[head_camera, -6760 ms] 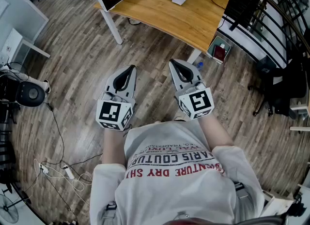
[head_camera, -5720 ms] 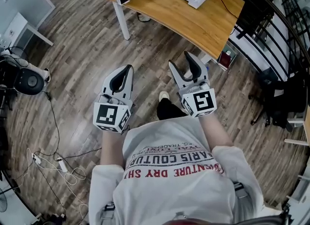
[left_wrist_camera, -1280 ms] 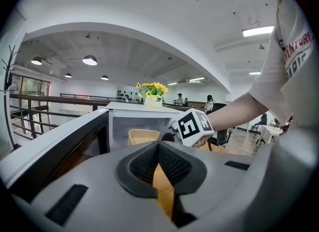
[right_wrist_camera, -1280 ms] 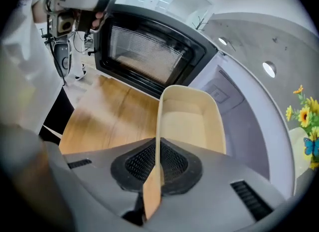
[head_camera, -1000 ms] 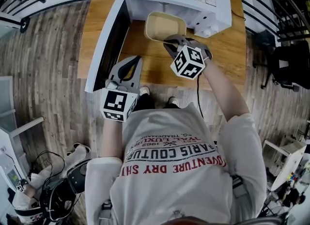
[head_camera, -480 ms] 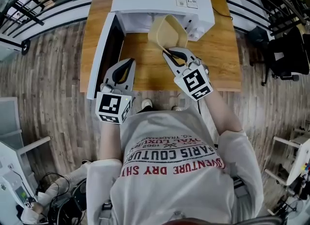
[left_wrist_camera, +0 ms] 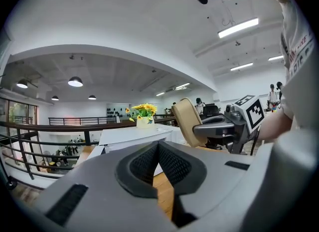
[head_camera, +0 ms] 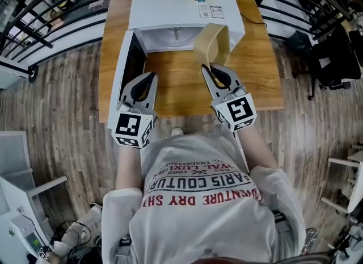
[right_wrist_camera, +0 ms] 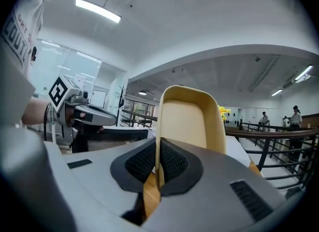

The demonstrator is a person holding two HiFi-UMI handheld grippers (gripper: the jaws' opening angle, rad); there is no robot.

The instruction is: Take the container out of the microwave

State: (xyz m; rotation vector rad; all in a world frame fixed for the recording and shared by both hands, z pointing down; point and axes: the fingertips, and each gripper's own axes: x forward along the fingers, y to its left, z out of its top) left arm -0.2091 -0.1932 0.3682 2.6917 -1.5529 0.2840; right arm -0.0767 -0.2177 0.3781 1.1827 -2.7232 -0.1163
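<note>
Head view: the white microwave (head_camera: 181, 4) stands at the wooden counter's (head_camera: 176, 87) far edge, its door (head_camera: 120, 87) swung open. The right hand-held gripper (head_camera: 211, 68) holds the beige plastic container (head_camera: 212, 44) tipped on edge outside the cavity, above the counter.

Left gripper view: the left hand-held gripper (left_wrist_camera: 158, 148) is closed and empty.

Right gripper view: the 2 jaws pinch the container's rim.

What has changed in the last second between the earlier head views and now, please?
The right gripper, its jaws shut on the rim of the container, has drawn the container out of the microwave. It has lifted it and rolled it from lying flat to standing on edge above the table. The left gripper stays shut and empty beside the door, which is still open.
</note>
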